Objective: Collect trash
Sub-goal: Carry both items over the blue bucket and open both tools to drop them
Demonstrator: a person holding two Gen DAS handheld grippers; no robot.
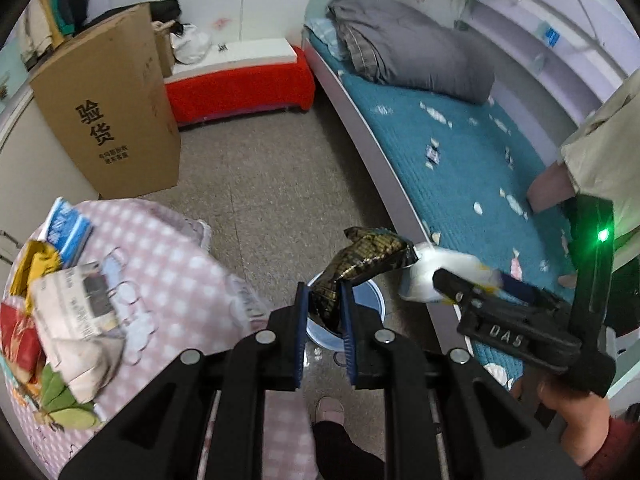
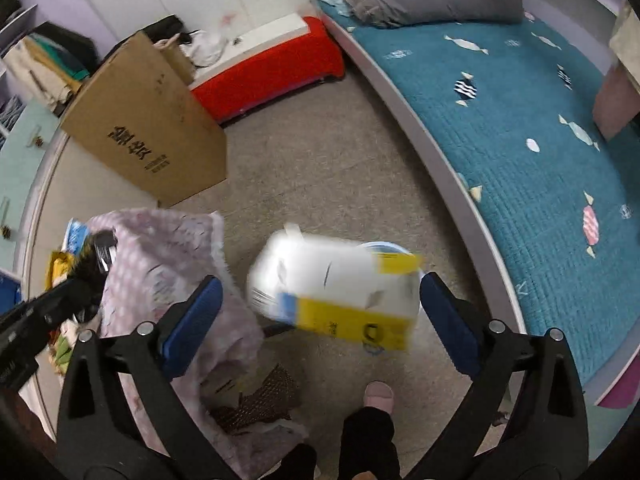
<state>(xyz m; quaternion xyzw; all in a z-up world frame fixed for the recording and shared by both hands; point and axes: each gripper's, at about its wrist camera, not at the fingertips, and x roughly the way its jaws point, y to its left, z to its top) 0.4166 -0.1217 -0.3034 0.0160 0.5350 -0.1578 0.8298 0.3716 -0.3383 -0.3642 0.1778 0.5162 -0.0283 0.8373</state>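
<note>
Right wrist view shows your right gripper [image 2: 320, 312] spread wide, the white-and-yellow carton [image 2: 334, 286] loose between its pads above the blue bin [image 2: 384, 246], while your left gripper [image 1: 325, 312] pinches the dark snack wrapper [image 1: 360, 264] over that bin for dropping.

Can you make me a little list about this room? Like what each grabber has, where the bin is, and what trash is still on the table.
left gripper: shut on a dark snack wrapper
right gripper: open, a blurred white and yellow carton between its fingers, pads not touching it
bin: blue bucket on the floor, beside the bed
left on the table: crumpled newspaper, blue packet, yellow wrapper
</note>
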